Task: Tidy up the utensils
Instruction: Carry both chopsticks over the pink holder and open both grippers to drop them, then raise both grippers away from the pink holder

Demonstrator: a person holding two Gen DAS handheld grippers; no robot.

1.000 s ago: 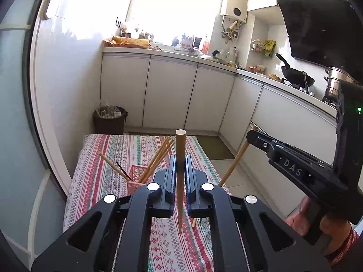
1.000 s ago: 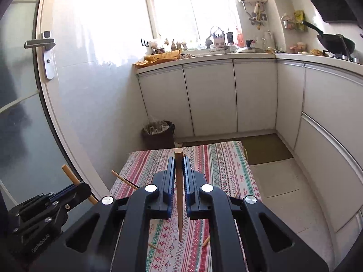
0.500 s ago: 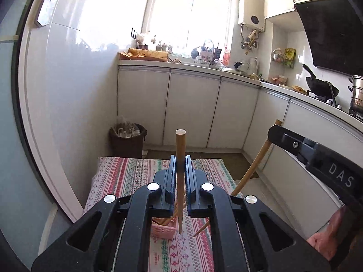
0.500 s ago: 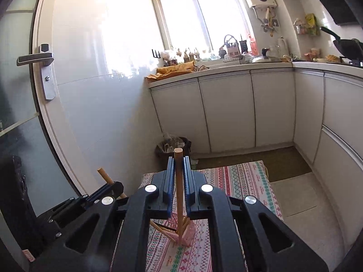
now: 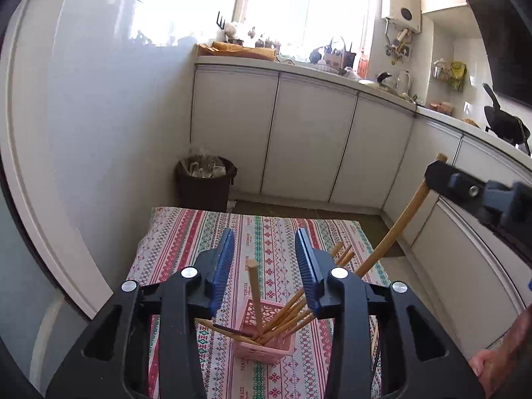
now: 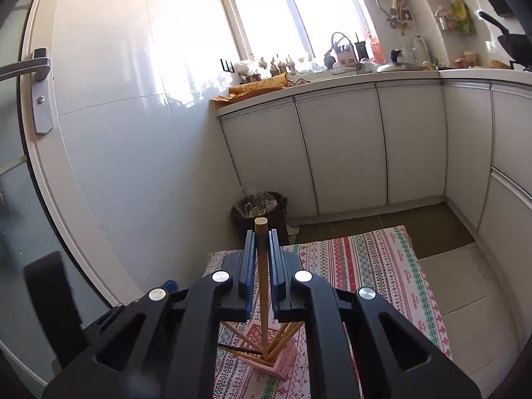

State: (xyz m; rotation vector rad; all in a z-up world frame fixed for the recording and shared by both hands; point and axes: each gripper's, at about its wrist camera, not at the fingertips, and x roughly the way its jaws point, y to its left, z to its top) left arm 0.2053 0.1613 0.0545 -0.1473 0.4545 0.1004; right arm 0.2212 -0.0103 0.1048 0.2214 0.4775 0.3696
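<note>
Both tools tilt over basket (image 5: 266,345).

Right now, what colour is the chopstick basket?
Pink; the basket shows best in the left wrist view.

I see harsh daylight blowing out the window (image 5: 299,10), glare across the white wall (image 6: 133,83); fisheye bends darkened edges; focus is sharp.

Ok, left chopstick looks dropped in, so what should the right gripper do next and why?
Probably lower a little and release. The right gripper is shut on a chopstick standing upright with its tip already inside the pink basket, while the left gripper is opening, its chopstick already free.
</note>
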